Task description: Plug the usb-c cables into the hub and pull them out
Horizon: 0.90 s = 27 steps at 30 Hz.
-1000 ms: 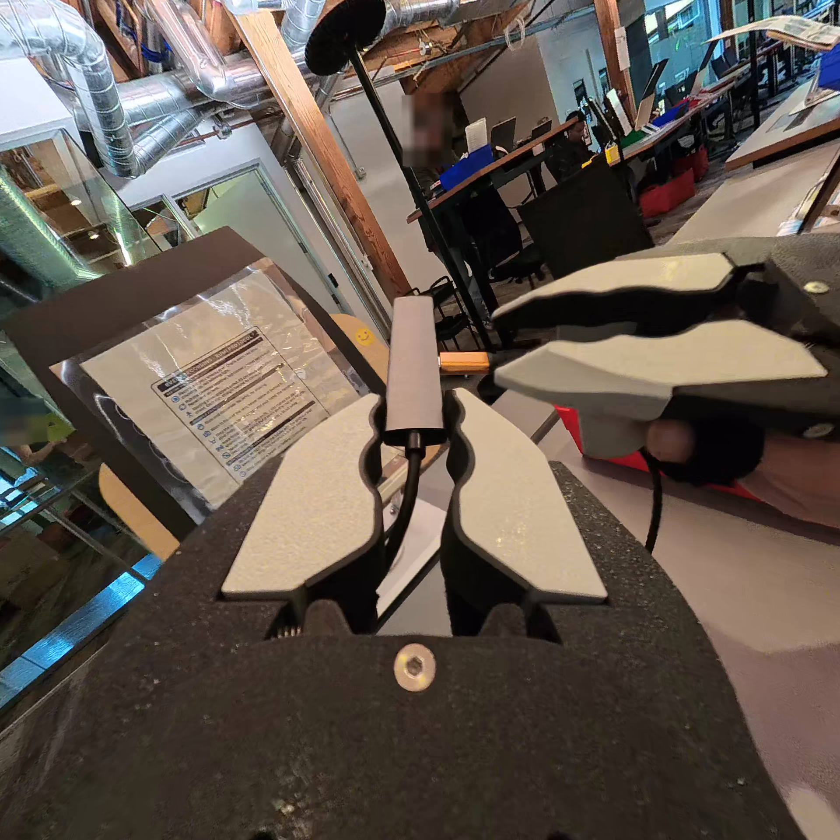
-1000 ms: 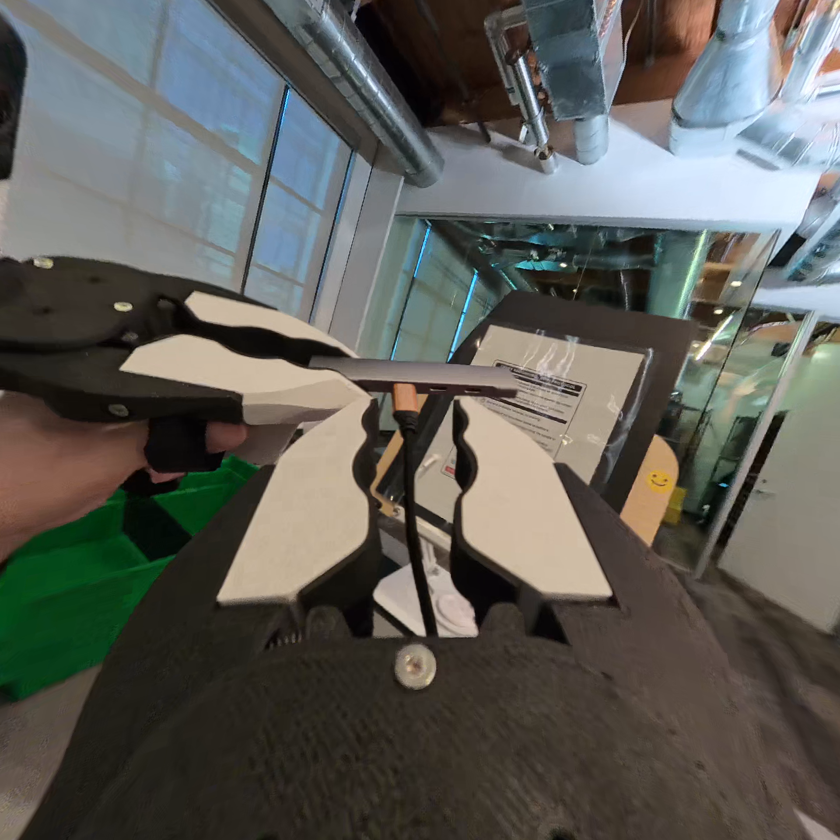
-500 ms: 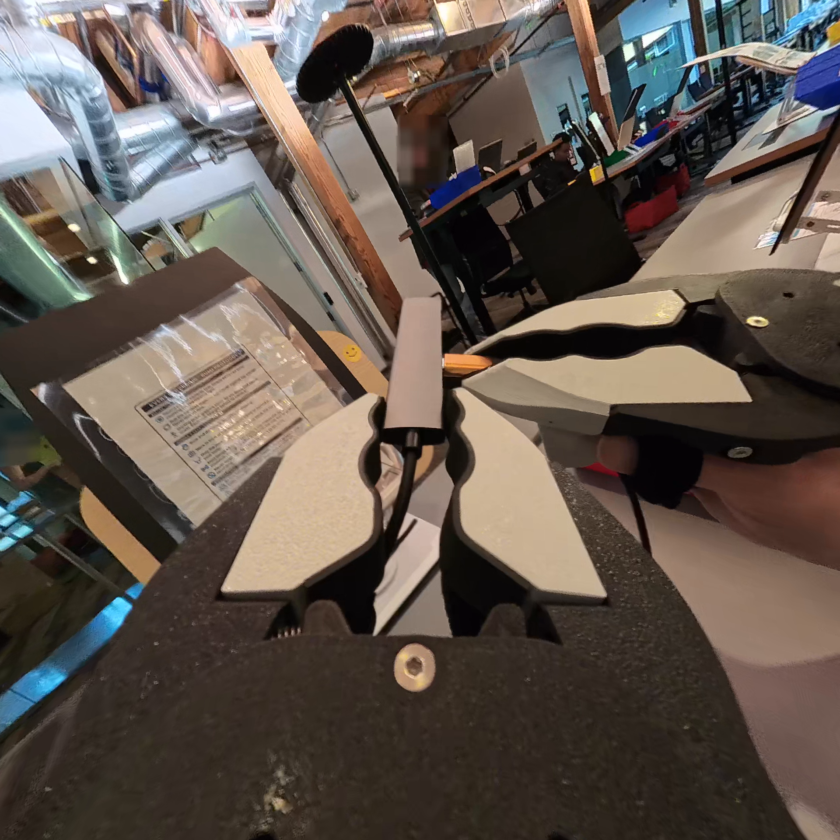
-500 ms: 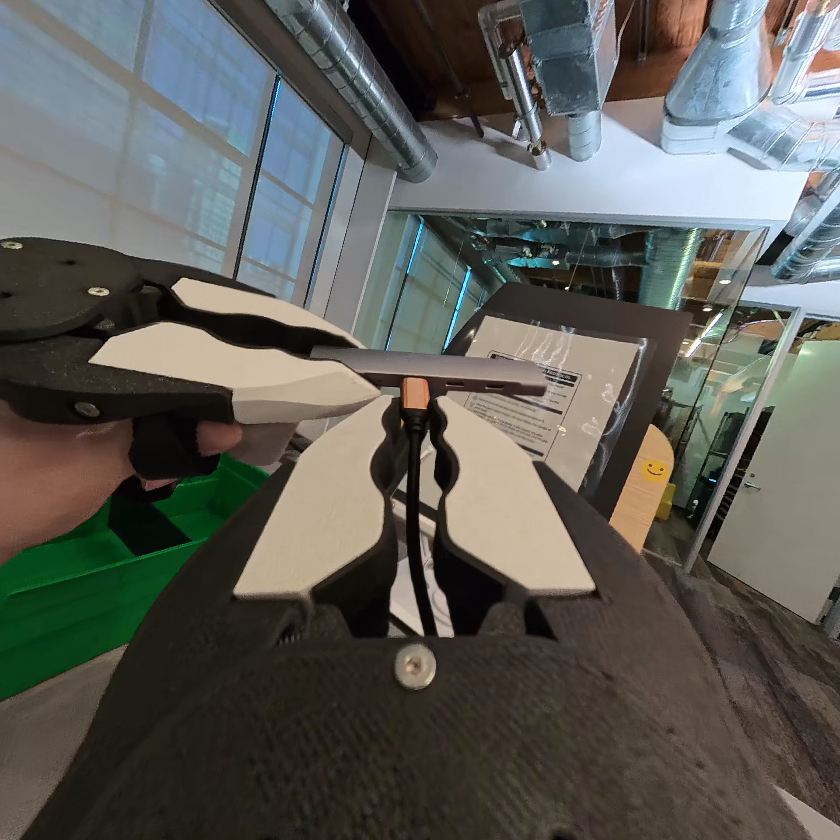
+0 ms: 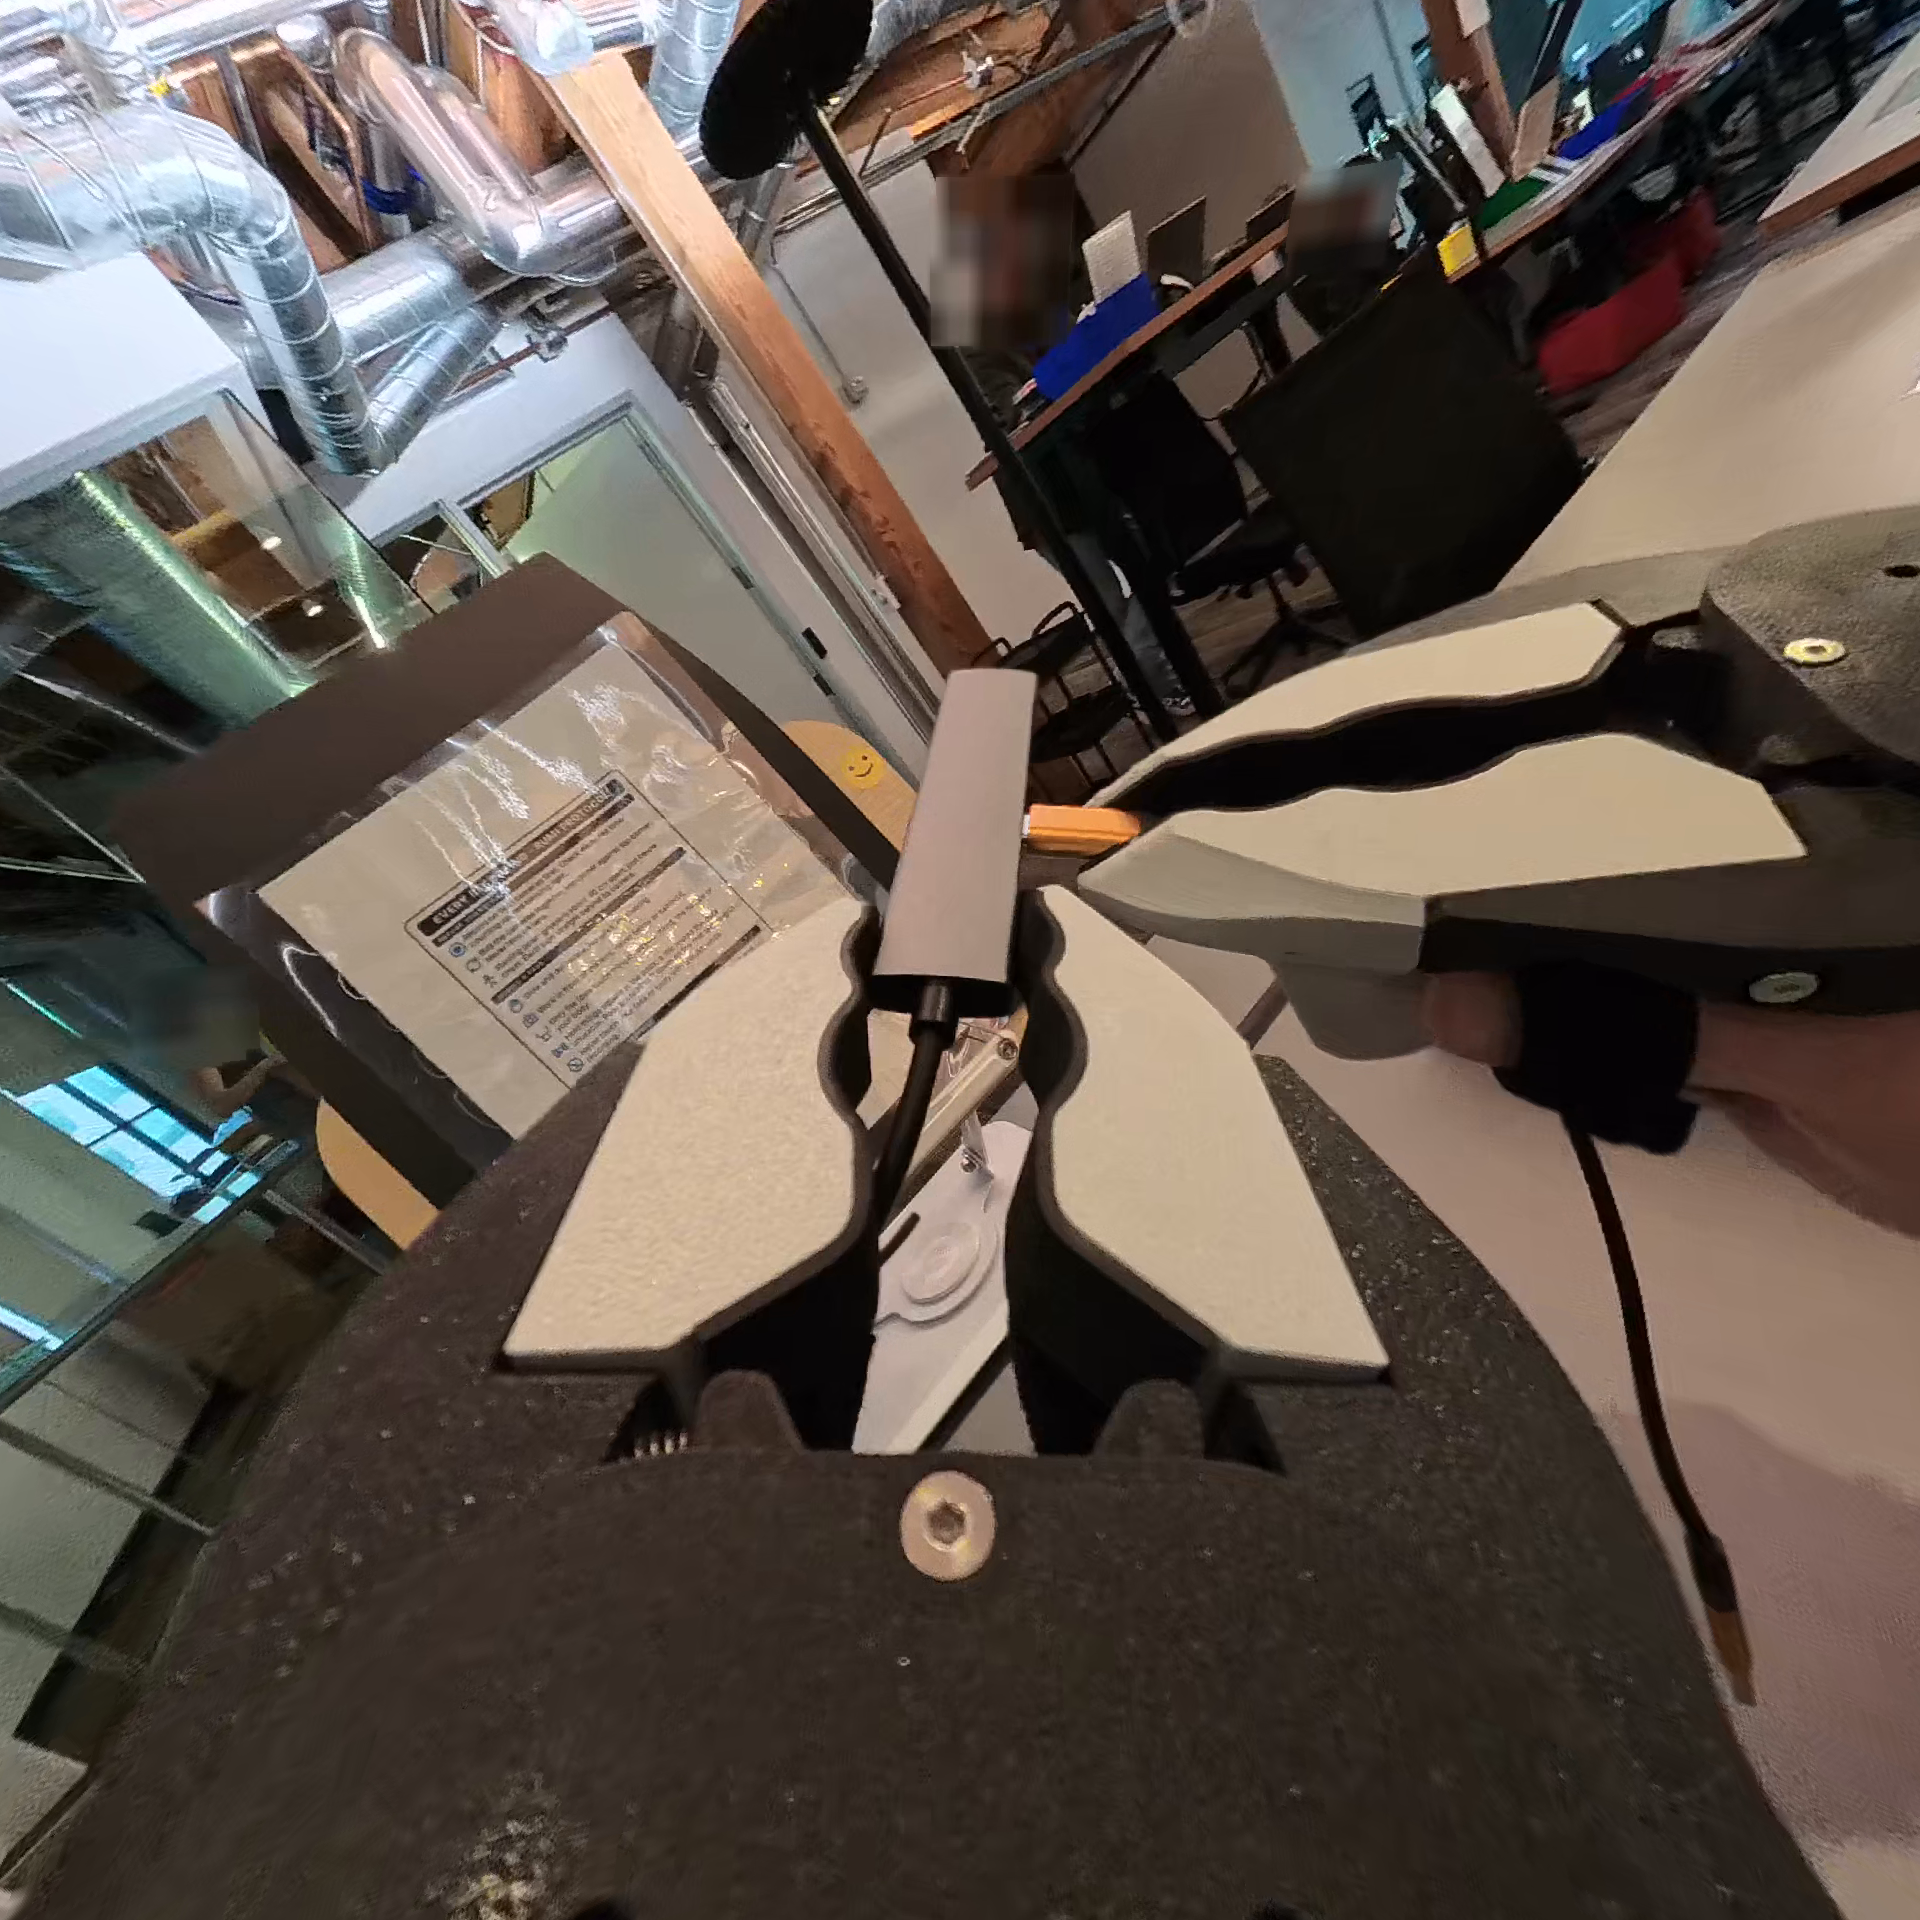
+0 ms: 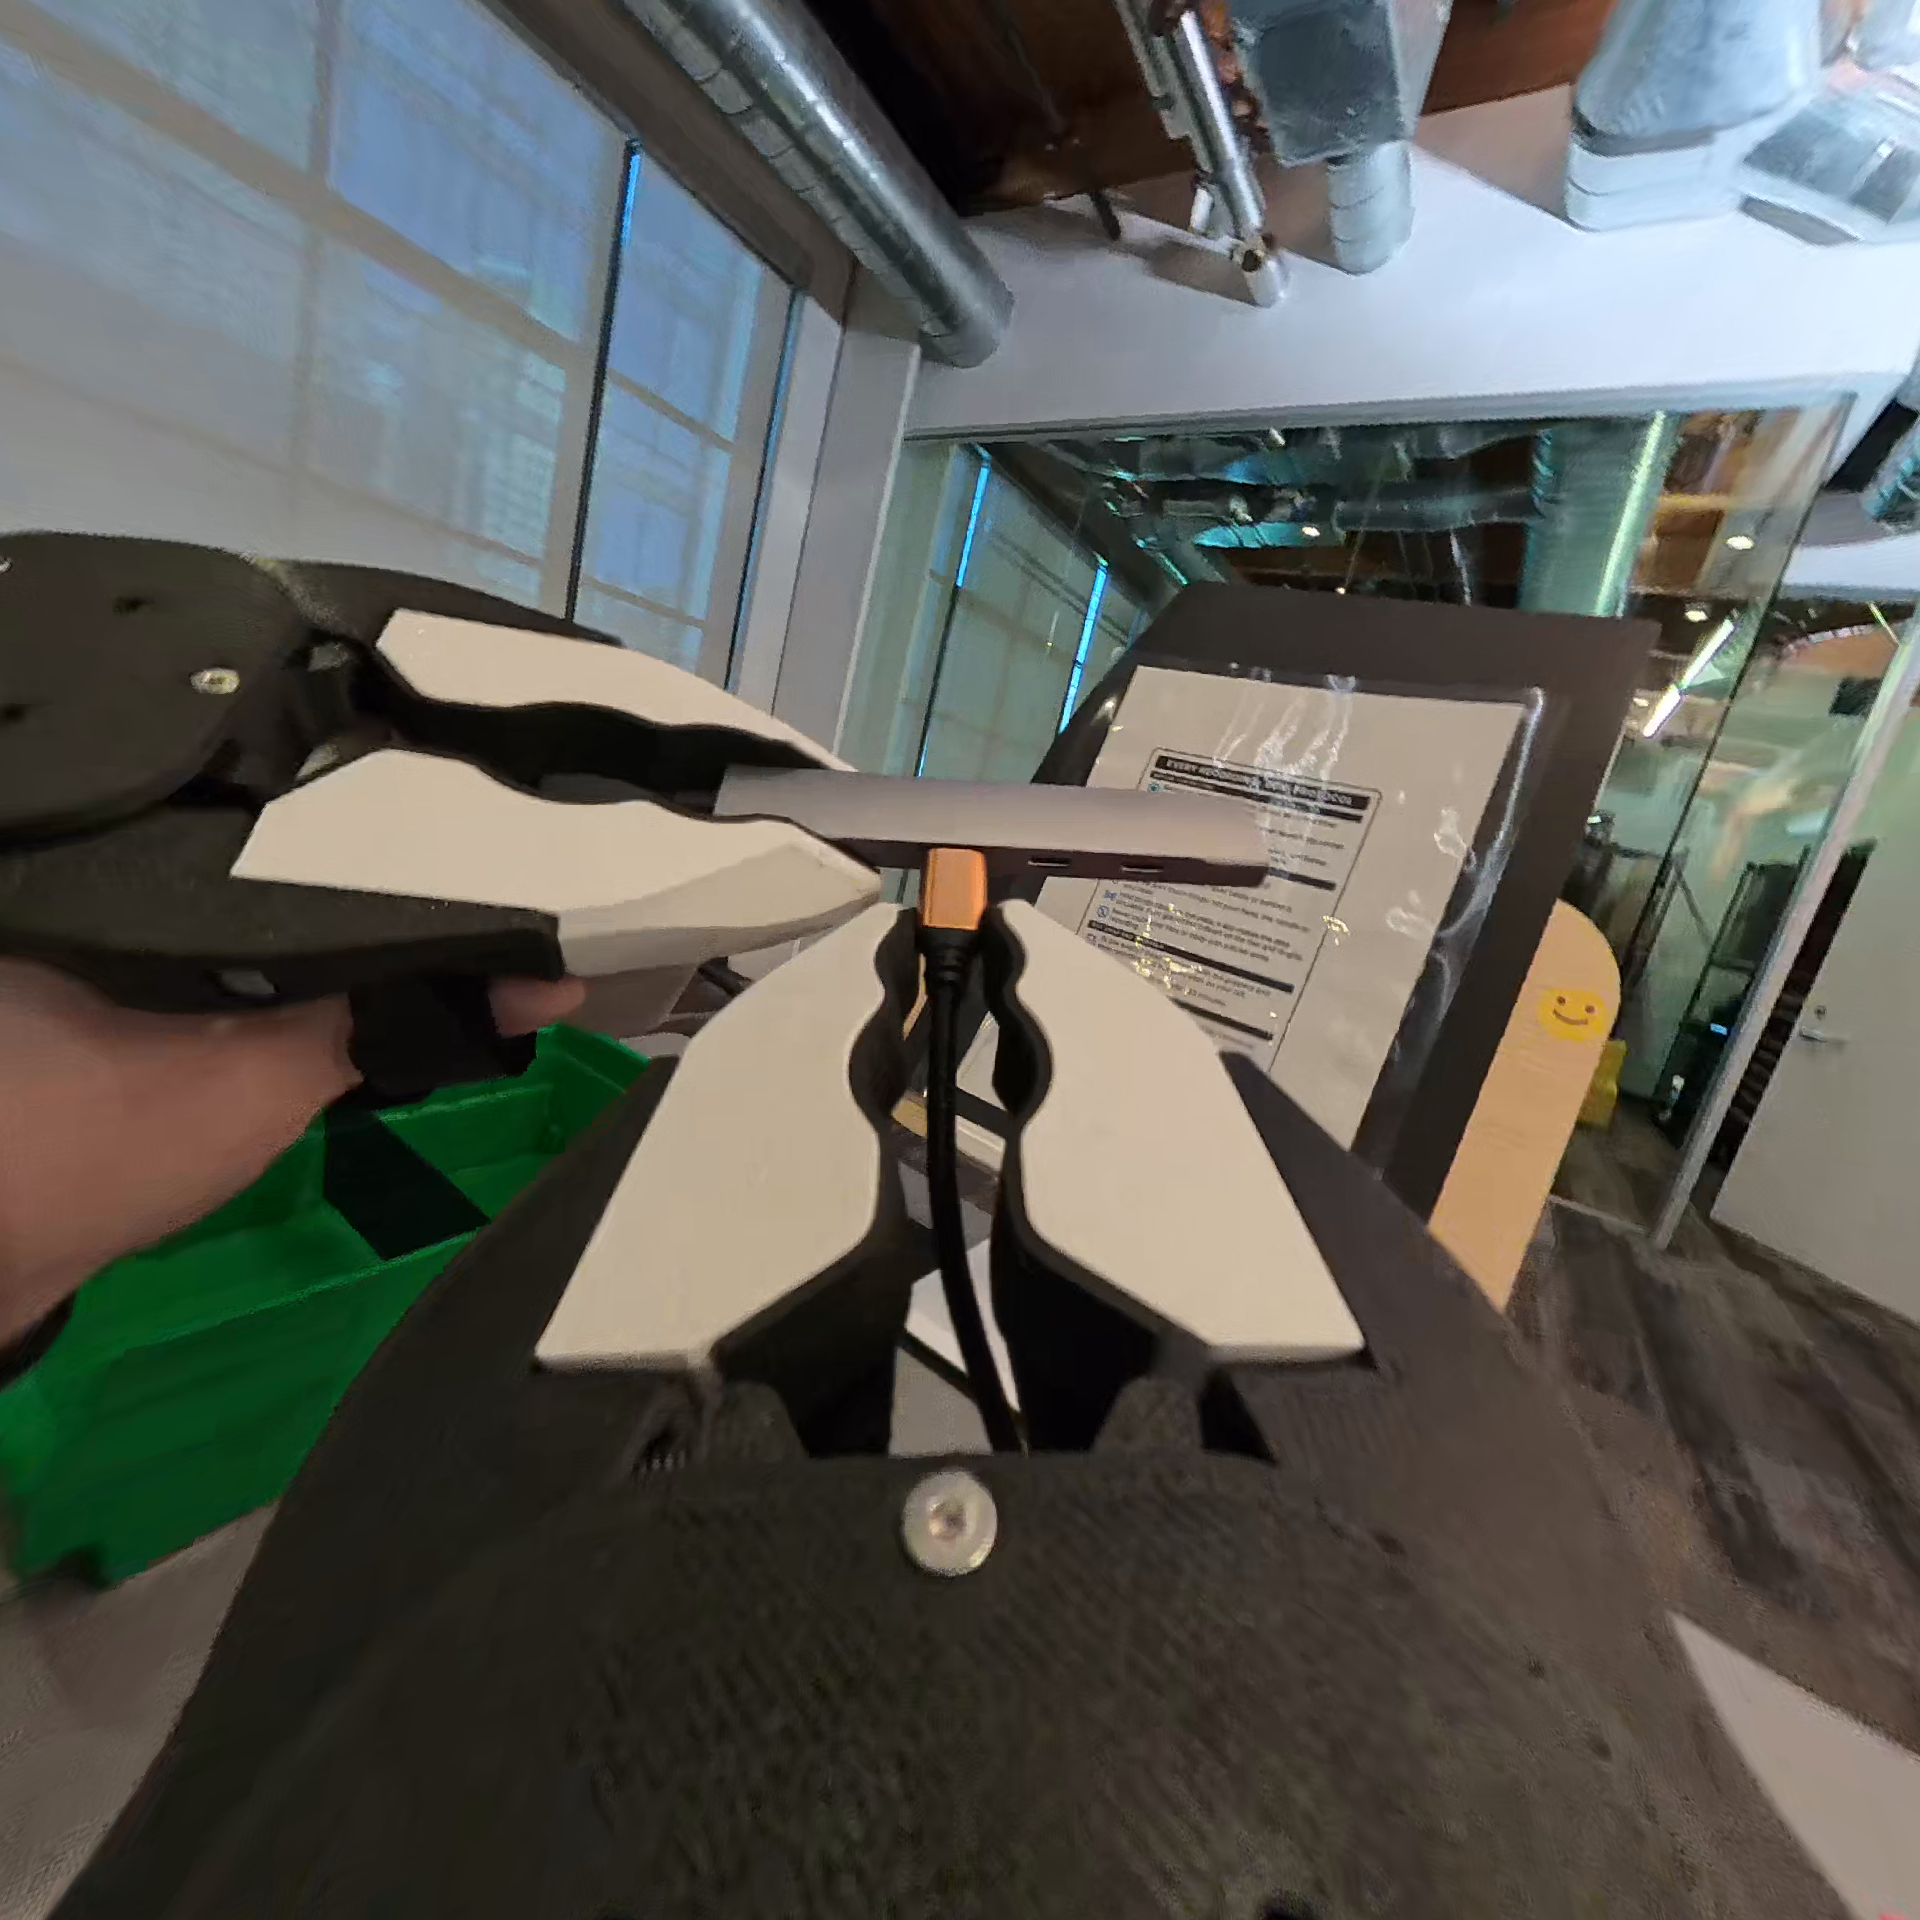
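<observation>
Your left gripper [image 5: 940,940] clamps hub [image 5: 961,821] end; right gripper [image 6: 951,920] pinches orange plug [image 6: 951,885], seated in hub's side.

A printed sheet [image 6: 1273,894] in clear plastic on a black board [image 6: 1579,831] bears text; a yellow smiley sticker [image 6: 1571,1013] sits beside.

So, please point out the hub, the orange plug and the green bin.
hub [image 6: 997,821]: right wrist view, middle of its grey side.
orange plug [image 6: 952,886]: right wrist view, its orange shell.
green bin [image 6: 208,1340]: right wrist view, its near wall.
</observation>
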{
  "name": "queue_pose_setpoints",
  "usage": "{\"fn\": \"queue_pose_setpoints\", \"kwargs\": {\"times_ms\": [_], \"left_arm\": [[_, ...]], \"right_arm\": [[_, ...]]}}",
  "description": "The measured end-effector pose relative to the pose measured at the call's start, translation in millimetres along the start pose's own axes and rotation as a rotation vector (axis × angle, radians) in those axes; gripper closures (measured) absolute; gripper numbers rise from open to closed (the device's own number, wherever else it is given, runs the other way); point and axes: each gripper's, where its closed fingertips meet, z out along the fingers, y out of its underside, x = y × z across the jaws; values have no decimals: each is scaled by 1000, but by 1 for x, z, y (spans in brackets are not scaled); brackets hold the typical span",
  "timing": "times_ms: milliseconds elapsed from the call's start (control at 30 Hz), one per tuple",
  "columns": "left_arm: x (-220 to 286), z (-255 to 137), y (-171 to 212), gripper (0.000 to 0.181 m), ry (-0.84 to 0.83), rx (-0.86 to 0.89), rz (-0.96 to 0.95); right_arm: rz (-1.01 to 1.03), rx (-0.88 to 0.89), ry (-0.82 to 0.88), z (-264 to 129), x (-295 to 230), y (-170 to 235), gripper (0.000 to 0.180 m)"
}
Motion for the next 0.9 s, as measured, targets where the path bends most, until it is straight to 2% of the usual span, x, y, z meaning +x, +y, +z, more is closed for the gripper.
{"fn": "queue_pose_setpoints", "kwargs": {"times_ms": [133,300,400,633,900], "left_arm": [[-1,2,2,156,6,-21,3],[-5,-4,2,156,66,-23,0],[-5,-4,1,156,63,-16,-6],[-6,4,4,156,-12,-30,-19],[-8,3,-4,155,1,-3,-72]], "right_arm": [[39,-9,28,1,1,3,166],[-51,-3,-92,2,-6,-1,166],[-58,-3,-108,2,-6,-1,166],[87,-18,33,5,2,4,166],[-1,3,81,4,2,-6,165]]}}
